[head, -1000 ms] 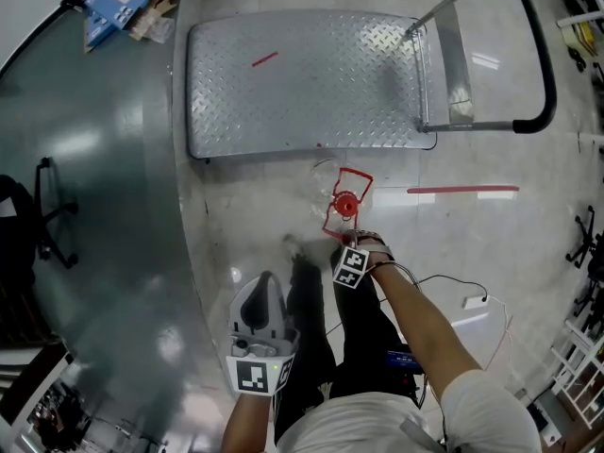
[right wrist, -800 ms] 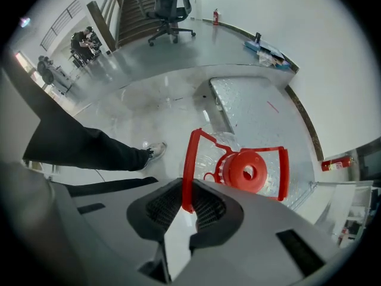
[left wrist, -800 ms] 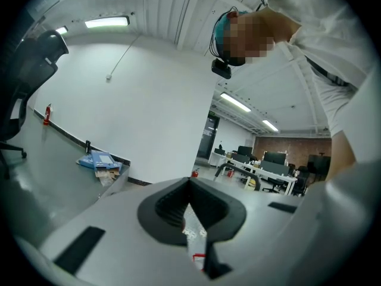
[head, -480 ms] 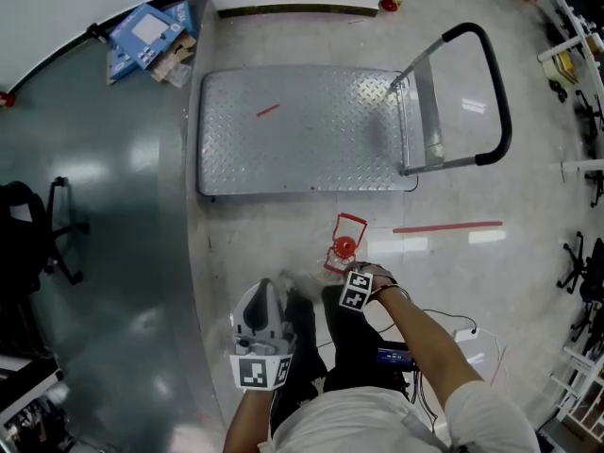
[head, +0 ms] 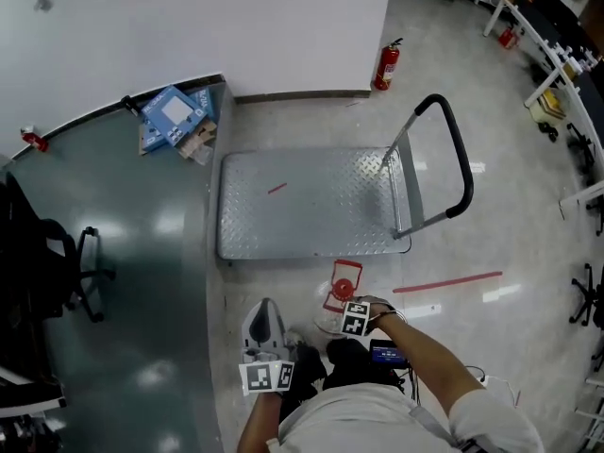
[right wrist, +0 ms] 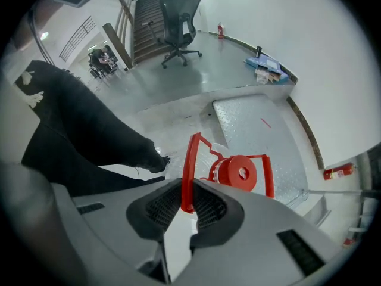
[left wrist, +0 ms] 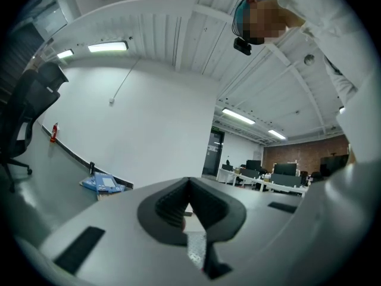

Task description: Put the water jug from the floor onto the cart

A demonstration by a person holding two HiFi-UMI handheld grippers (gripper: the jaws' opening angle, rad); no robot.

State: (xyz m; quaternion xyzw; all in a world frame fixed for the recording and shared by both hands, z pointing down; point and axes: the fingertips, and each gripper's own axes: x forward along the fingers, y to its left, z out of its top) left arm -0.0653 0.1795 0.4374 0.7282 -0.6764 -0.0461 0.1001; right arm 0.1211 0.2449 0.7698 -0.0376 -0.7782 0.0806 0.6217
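Note:
The water jug (head: 332,317) is a clear bottle with a red cap (right wrist: 241,173) and a red wire handle (right wrist: 187,159). It hangs just in front of the person's feet, short of the cart. My right gripper (right wrist: 186,204) points steeply down with the handle's bar between its pads; its jaws are opening slightly while the pads still press on the bar. In the head view, its marker cube covers my right gripper (head: 347,306). My left gripper (head: 265,306) is held level at the left, jaws together, nothing in them. The cart's steel deck (head: 311,206) lies bare ahead.
The cart's black push handle (head: 455,163) rises at its right end. A red fire extinguisher (head: 385,64) stands by the white wall. Blue boxes (head: 170,116) lie at the back left, an office chair (head: 57,262) at the left. A red tape line (head: 446,282) marks the floor.
Both grippers have risen and the head view has pulled back. The jug has come up with the right gripper by its red handle. The left gripper stays shut and empty.

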